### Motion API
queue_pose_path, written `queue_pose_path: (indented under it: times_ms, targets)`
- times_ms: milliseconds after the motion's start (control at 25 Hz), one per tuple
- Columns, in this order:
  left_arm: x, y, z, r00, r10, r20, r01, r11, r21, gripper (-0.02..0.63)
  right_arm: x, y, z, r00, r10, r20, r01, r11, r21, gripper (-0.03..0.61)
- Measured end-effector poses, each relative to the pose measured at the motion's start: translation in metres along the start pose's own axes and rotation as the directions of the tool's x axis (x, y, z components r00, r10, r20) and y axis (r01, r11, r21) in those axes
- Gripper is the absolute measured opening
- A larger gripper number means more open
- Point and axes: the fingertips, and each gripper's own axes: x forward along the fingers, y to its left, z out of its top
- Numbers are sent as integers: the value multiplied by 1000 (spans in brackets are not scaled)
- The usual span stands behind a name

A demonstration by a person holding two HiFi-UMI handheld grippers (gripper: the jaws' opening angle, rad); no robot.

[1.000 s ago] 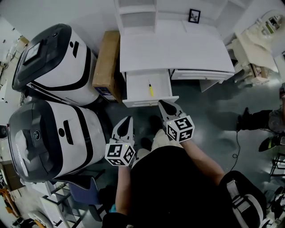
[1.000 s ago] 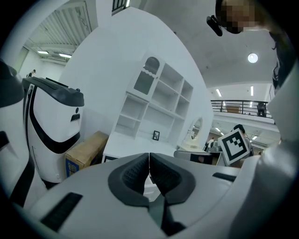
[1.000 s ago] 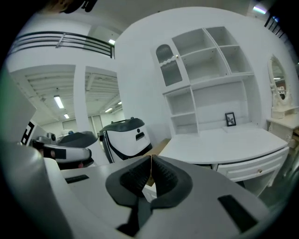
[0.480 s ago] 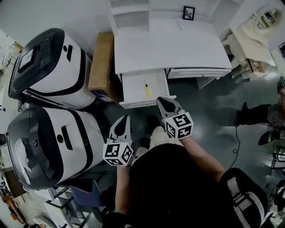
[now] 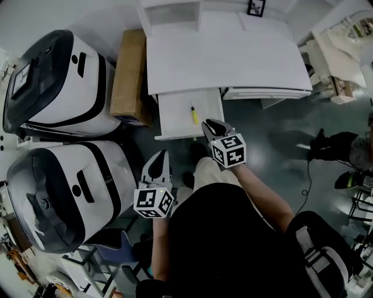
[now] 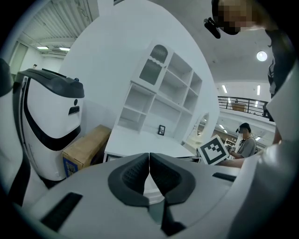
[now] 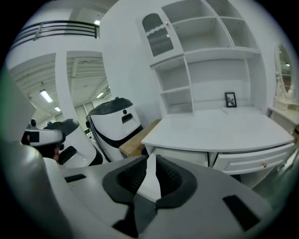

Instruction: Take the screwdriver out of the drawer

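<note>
A yellow screwdriver lies in the open white drawer of the desk. My right gripper hangs just over the drawer's front right corner, a little short of the screwdriver. Its jaws are opening, with a narrow gap and nothing between them; in the right gripper view only the white drawer front shows through the gap. My left gripper stays lower left, over the dark floor and away from the drawer. It is shut and empty in the left gripper view.
Two big white-and-black machines stand to the left. A cardboard box sits between them and the white desk. A second drawer is slightly out at the right. A small picture frame stands at the back.
Both grippers have moved forward toward the desk. The right one went further and now reaches the drawer's front edge. The screwdriver has not moved.
</note>
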Motion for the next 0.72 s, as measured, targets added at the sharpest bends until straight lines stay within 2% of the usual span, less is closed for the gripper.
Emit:
queue_pose_path:
  times_ms: [120,280,560,720]
  targets:
    - [24,10,0,999,22,-44,-23,999,-22,23,40,-21,-8,996,7,-91,-6,1000,11,81]
    - [55,16,2,994,45,-101,-49,998,-40,23,95,-47,-26,977,32,-213,-28,999,23,101]
    - [96,20,-5,981,83,-177,-100,991,-89,23,185,-87,-73,919,44,-392,-21,998,63,118]
    - [110,20,-15,971,93,-221,-118,988,-102,22,228,-114,-92,888,18,-460,27,995,93,126]
